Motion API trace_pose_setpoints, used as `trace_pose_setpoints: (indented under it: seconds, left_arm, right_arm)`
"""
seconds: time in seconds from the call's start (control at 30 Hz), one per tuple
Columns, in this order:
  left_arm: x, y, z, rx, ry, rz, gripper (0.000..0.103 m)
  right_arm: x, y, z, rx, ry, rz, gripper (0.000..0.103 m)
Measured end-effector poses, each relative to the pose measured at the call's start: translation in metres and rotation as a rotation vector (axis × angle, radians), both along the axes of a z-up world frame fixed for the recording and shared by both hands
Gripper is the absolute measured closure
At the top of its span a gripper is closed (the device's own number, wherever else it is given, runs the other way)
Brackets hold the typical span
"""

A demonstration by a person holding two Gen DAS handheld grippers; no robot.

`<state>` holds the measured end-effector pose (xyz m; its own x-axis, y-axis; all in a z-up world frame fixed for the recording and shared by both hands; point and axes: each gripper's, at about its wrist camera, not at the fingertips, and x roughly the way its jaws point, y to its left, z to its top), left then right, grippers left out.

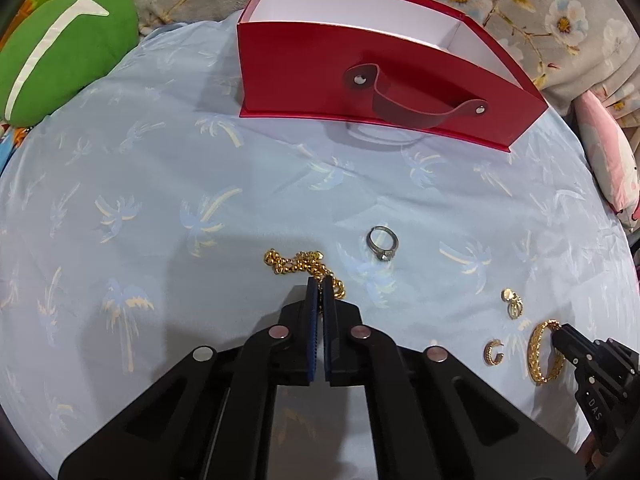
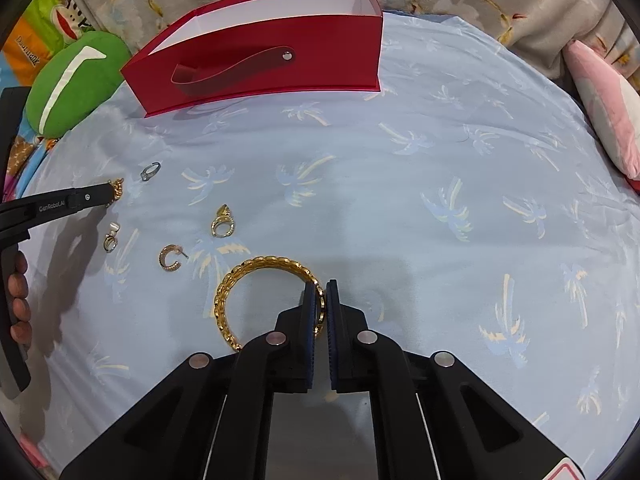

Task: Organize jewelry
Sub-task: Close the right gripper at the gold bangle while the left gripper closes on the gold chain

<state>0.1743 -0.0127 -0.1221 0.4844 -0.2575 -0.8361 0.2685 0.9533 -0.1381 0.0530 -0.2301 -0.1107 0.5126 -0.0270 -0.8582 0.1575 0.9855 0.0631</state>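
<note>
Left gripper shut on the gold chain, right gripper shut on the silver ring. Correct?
Not quite. The right gripper is shut on the gold bangle, per the right wrist view; the silver ring lies loose. The left gripper is shut on the gold chain.

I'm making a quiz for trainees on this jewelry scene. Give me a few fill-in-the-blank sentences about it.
1. The left gripper is shut on the gold ____.
2. The right gripper is shut on the gold ____.
3. The silver ring lies on the ____-printed cloth.
4. The open box is ____ outside.

Missing words: chain; bangle; palm; red
</note>
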Motion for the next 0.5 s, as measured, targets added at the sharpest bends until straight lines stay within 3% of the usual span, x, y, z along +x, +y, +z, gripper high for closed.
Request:
trace_pose_setpoints:
  seconds: [0.5]
  left_arm:
    - [-0.028, 0.028, 0.052, -0.088, -0.085, 0.010, 0.103]
  right_arm:
    - [-0.004, 0.005, 0.040, 0.036, -0.092, 0.012, 0.099]
